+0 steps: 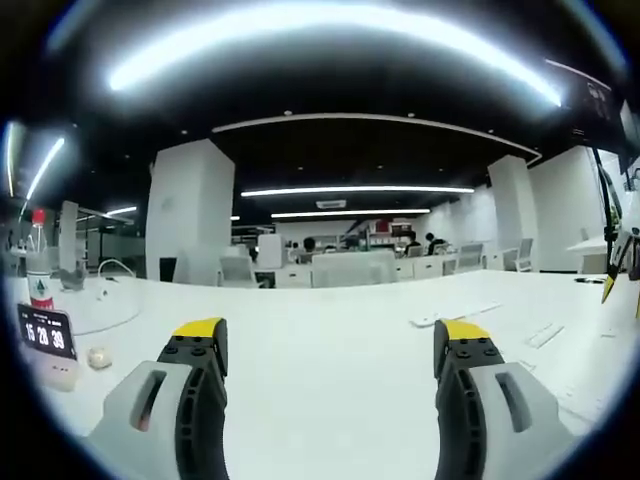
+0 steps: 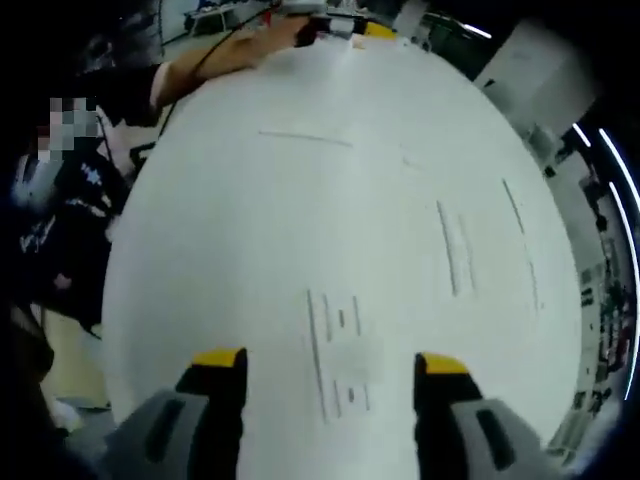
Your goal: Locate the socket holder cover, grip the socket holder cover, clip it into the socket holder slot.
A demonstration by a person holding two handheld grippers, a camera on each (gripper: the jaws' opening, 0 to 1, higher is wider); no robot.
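Note:
In the right gripper view a flat white slotted piece (image 2: pixel 338 355), probably the socket holder or its cover, lies on the white table (image 2: pixel 250 230), faint against it. My right gripper (image 2: pixel 330 368) hovers over it, open, its yellow-tipped jaws on either side of the piece and nothing held. Two long white strips (image 2: pixel 455 248) lie further out to the right. In the left gripper view my left gripper (image 1: pixel 330 345) is open and empty above the bare table (image 1: pixel 330 400). Small white parts (image 1: pixel 455 316) lie ahead of it to the right.
A red-capped bottle (image 1: pixel 38 268) and a digital clock (image 1: pixel 45 332) stand at the left. A person's arm (image 2: pixel 215 55) reaches across the table's far end to a black and yellow tool (image 2: pixel 340 25). Office desks and chairs (image 1: pixel 350 268) stand beyond.

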